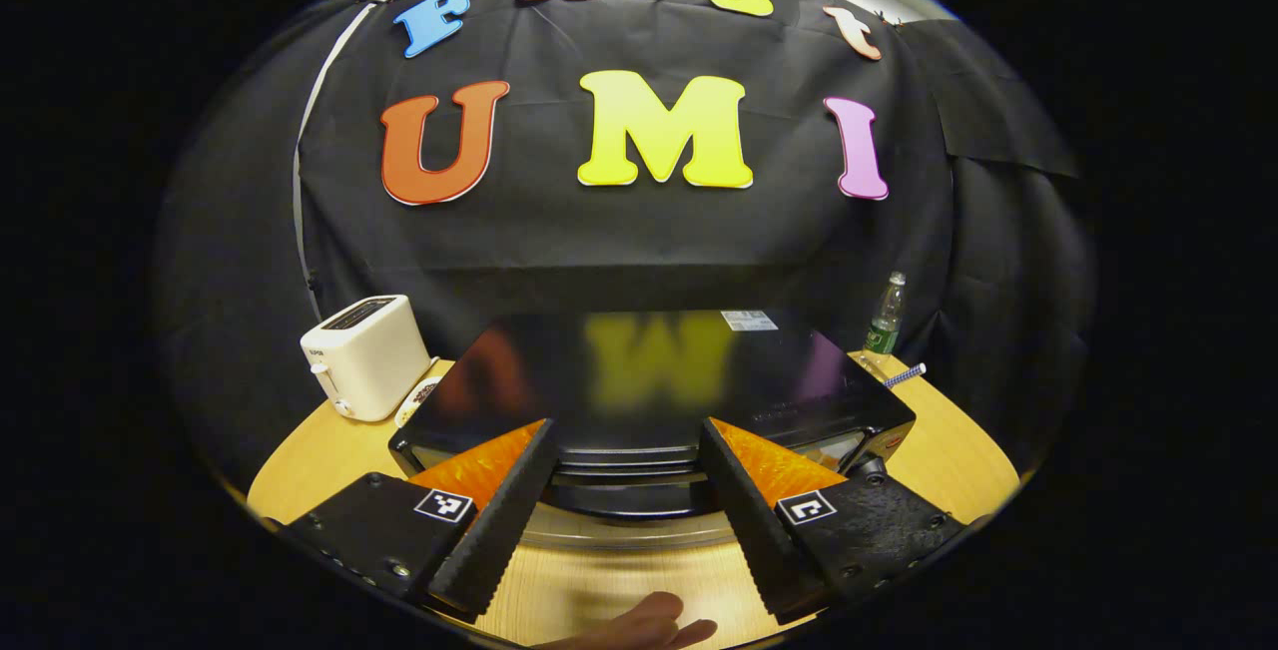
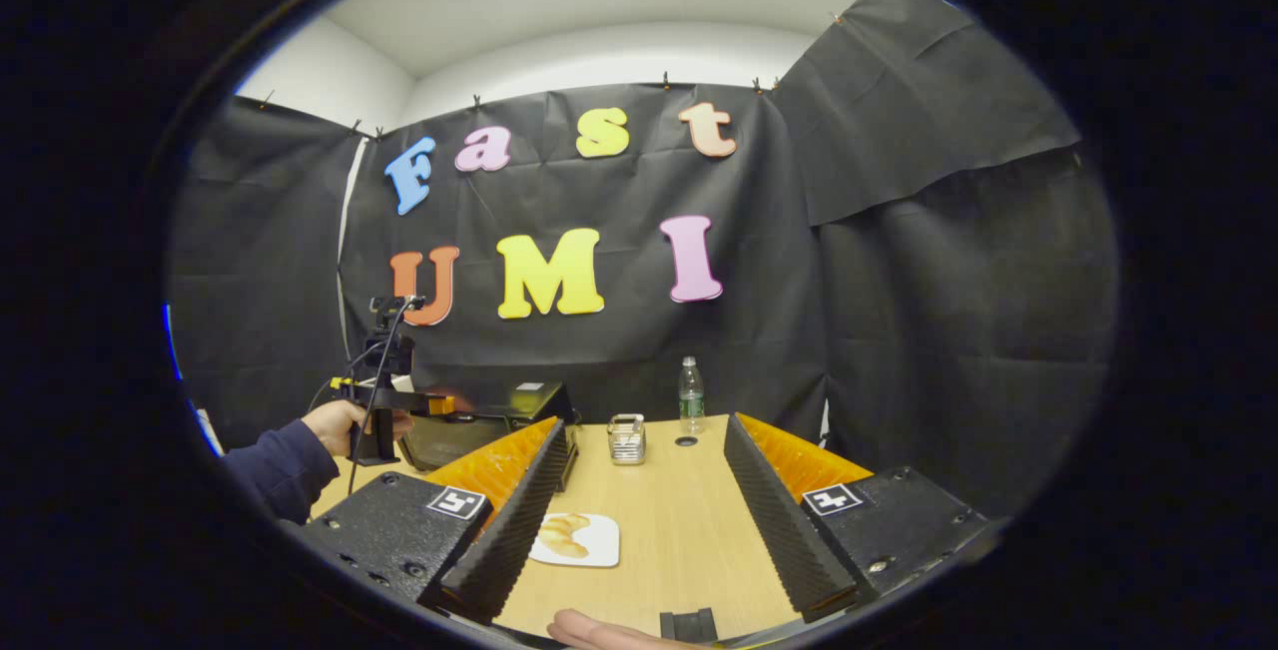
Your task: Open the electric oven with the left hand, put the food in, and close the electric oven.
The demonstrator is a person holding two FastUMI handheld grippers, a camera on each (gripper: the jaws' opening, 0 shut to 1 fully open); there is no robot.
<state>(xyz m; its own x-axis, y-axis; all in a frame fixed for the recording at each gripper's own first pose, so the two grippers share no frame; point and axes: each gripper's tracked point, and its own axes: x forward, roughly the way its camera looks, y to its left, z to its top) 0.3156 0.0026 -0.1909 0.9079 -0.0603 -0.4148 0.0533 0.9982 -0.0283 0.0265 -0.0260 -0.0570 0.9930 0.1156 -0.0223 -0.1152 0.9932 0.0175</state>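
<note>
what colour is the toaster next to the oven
Cream white; the toaster shows best in the left gripper view, left of the black oven.

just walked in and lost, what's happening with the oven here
A person holds a gripper in each hand at a wooden table. The left gripper, open, hovers at the front top edge of the black electric oven, apparently going for the door. The right gripper waits open above the table, near the food on a white plate. Nothing is in the oven yet, as far as shows.
</note>
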